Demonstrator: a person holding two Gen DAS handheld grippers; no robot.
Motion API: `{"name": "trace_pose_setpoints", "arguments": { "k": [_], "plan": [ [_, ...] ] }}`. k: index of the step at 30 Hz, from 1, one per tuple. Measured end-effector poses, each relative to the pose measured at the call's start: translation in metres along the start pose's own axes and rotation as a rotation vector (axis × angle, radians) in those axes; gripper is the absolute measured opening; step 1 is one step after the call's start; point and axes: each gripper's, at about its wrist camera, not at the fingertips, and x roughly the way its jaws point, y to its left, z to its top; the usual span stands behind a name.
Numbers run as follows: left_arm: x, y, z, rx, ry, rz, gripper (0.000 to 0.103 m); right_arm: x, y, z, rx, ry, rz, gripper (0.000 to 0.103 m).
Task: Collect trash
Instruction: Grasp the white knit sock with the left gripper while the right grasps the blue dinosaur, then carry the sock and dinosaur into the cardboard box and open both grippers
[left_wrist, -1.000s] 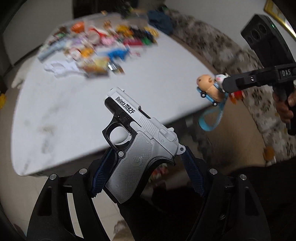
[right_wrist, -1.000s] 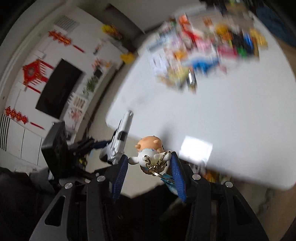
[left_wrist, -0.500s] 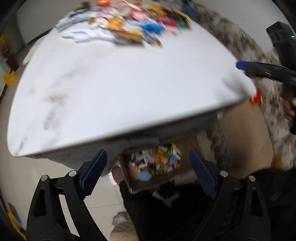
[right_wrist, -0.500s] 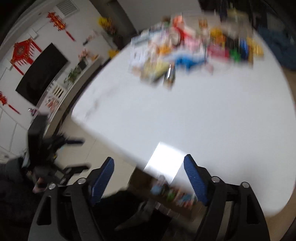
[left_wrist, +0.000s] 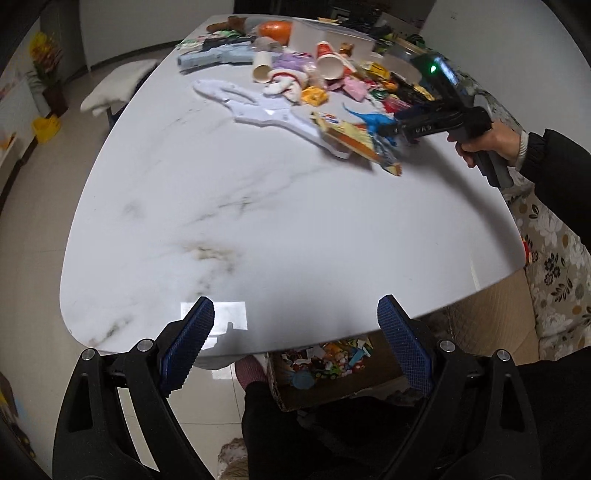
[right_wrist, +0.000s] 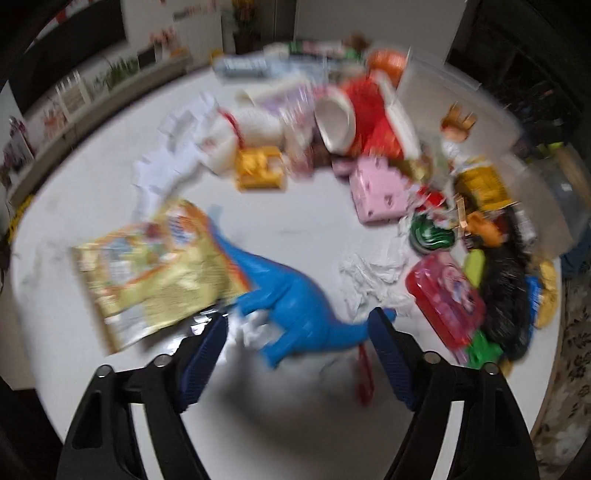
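Left gripper (left_wrist: 295, 341): fingers spread wide, nothing between the blue pads (left_wrist: 188, 343); held above the near edge of the table (left_wrist: 258, 221). Right gripper (right_wrist: 299, 354): fingers likewise spread, empty, poised low over the tabletop with the blue dinosaur (right_wrist: 291, 299) lying between and just ahead of the tips; contact could not be told through the blur. In the left view the same gripper (left_wrist: 397, 129) was seen from the side, gripped by the right hand (left_wrist: 487, 142), its tip at the dinosaur (left_wrist: 373, 120). Table: white marble-patterned, rounded corners, near half bare. Trash and toys: heaped at the far end. Items there: yellow snack bag (right_wrist: 155, 269) beside the dinosaur and partly over its tail; crumpled white tissue (right_wrist: 369, 277) just right of the dinosaur; pink box (right_wrist: 380, 192); red pouch (right_wrist: 447, 295); small yellow packet (right_wrist: 260, 168); paper cup (right_wrist: 334, 122) on its side; second cup (left_wrist: 263, 67) farther left; white plastic sheet (left_wrist: 251, 103) lying flat; orange ball (left_wrist: 275, 29) at the far edge. Cardboard box (left_wrist: 328, 373): on the floor under the near table edge, holding mixed colourful bits. Sofa (left_wrist: 554, 266): floral cover, right of the table.
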Motion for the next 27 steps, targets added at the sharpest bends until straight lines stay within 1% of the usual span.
{"name": "trace_pose_setpoints", "arguments": {
  "k": [1, 2, 3, 4, 6, 7, 8, 10, 11, 13, 14, 17, 19, 20, 21, 22, 23, 24, 25, 27],
  "plan": [
    [0.0, 0.005, 0.005, 0.001, 0.001, 0.001, 0.088, 0.002, -0.004, 0.004, 0.025, -0.005, 0.034, 0.048],
    [0.001, 0.009, 0.01, 0.008, 0.001, 0.005, 0.088, 0.004, -0.009, 0.008, 0.089, 0.028, 0.057, 0.047],
    [0.004, 0.012, 0.021, 0.027, -0.006, 0.012, 0.088, 0.004, -0.01, 0.008, 0.112, 0.044, 0.048, 0.047],
    [0.005, 0.013, 0.029, 0.042, -0.016, 0.016, 0.088, 0.003, -0.011, 0.005, 0.164, 0.053, 0.068, 0.046],
    [0.011, 0.013, 0.053, 0.077, -0.038, 0.019, 0.088, -0.003, -0.02, -0.006, 0.293, 0.038, 0.149, 0.046],
    [0.016, 0.012, 0.069, 0.096, -0.054, 0.015, 0.088, -0.009, -0.026, -0.014, 0.37, 0.019, 0.193, 0.046],
    [0.022, 0.01, 0.084, 0.115, -0.071, 0.016, 0.088, -0.02, -0.033, -0.027, 0.477, -0.026, 0.261, 0.046],
    [0.04, 0.003, 0.125, 0.165, -0.106, 0.023, 0.088, -0.041, -0.046, -0.053, 0.649, -0.116, 0.366, 0.046],
    [0.048, 0.0, 0.14, 0.181, -0.114, 0.025, 0.088, -0.05, -0.049, -0.065, 0.713, -0.148, 0.392, 0.046],
    [0.076, -0.004, 0.185, 0.197, -0.125, 0.065, 0.088, -0.068, -0.05, -0.084, 0.807, -0.204, 0.417, 0.046],
    [0.086, -0.005, 0.199, 0.2, -0.125, 0.075, 0.088, -0.081, -0.046, -0.096, 0.847, -0.237, 0.424, 0.046],
    [0.13, -0.009, 0.257, 0.211, -0.106, 0.141, 0.088, -0.109, -0.037, -0.119, 0.913, -0.294, 0.406, 0.046],
    [0.155, -0.01, 0.282, 0.212, -0.075, 0.156, 0.088, -0.122, -0.031, -0.132, 0.947, -0.324, 0.402, 0.046],
    [0.172, -0.01, 0.295, 0.207, -0.046, 0.161, 0.088, -0.126, -0.027, -0.139, 0.97, -0.337, 0.404, 0.046],
    [0.184, -0.01, 0.3, 0.208, -0.019, 0.174, 0.087, -0.131, -0.024, -0.145, 0.987, -0.347, 0.41, 0.046],
    [0.2, -0.011, 0.304, 0.213, 0.016, 0.194, 0.071, -0.134, -0.022, -0.15, 1.002, -0.354, 0.411, 0.046],
    [0.208, -0.011, 0.305, 0.221, 0.044, 0.179, 0.055, -0.135, -0.019, -0.156, 1.013, -0.355, 0.408, 0.046],
    [0.214, -0.01, 0.304, 0.219, 0.063, 0.121, 0.051, -0.136, -0.017, -0.16, 1.014, -0.351, 0.4, 0.046],
    [0.21, -0.011, 0.302, 0.214, 0.04, 0.128, 0.047, -0.137, -0.017, -0.162, 1.013, -0.348, 0.388, 0.046],
    [0.194, -0.014, 0.296, 0.22, 0.005, 0.136, 0.045, -0.137, -0.014, -0.165, 1.006, -0.351, 0.388, 0.046]
  ]
}}
